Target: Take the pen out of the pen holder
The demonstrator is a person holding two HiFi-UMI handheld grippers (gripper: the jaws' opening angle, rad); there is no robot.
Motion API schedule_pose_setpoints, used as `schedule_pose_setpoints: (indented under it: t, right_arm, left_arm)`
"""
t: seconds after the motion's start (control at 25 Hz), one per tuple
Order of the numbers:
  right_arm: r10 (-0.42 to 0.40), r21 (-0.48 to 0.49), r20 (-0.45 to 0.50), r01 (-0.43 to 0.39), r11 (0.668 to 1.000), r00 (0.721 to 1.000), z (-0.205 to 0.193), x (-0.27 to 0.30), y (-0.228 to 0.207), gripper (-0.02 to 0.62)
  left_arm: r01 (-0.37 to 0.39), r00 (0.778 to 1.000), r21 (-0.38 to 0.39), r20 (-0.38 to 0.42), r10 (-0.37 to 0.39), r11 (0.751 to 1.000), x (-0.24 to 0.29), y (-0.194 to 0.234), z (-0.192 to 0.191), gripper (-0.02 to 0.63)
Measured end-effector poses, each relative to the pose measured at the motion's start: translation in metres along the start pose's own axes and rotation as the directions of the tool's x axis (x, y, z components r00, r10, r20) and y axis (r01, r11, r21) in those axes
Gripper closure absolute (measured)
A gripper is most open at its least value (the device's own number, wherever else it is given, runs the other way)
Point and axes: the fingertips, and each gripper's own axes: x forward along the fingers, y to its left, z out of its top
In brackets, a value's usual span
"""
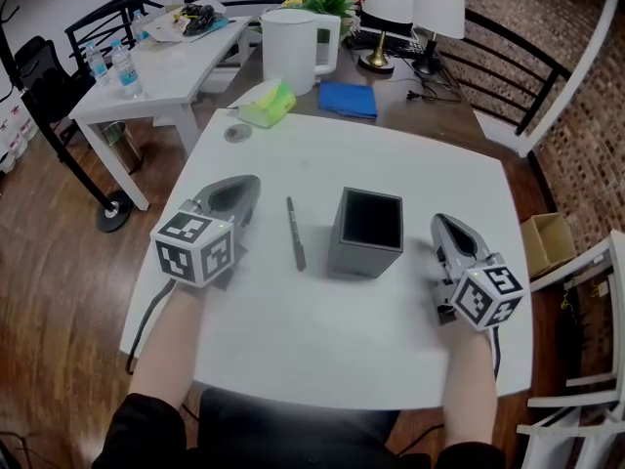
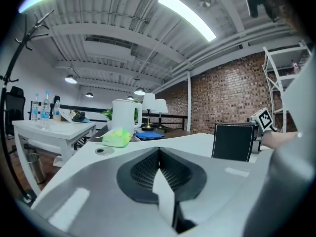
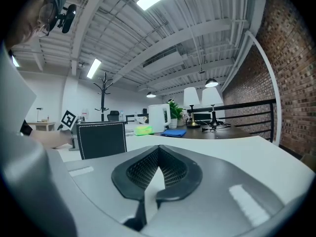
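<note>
Seemingly the job is done: the pen (image 1: 295,233) lies flat on the white bench (image 1: 391,345), just beside the pen holder (image 1: 365,234) on its left and not touching it. The holder stands upright near the bench's middle, and looking down into its dark mouth I see nothing standing in it. By my judgement, nothing is left but to leave things as they lie.

My left gripper (image 1: 244,188) is to the left of the pen, apart from it. In its own view the fingers (image 2: 145,169) are pressed together with nothing between them. My right gripper (image 1: 445,225) is on the other side of the holder, near its right wall but clear of it, and its fingers (image 3: 173,169) are likewise closed on nothing. Neither gripper holds or touches the pen.
</note>
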Motion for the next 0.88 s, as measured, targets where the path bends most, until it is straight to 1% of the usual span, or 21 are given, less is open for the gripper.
schedule_pose_setpoints:
  t: [0.88]
  right_arm:
    - [-0.008, 0.002, 0.0, 0.008, 1.0, 1.0, -0.0011, -0.0016, -0.0021, 0.583]
  left_arm:
    - [0.028, 1.0, 0.004, -0.001, -0.028, 1.0, -0.0042, -0.0067, -0.0014, 0.604]
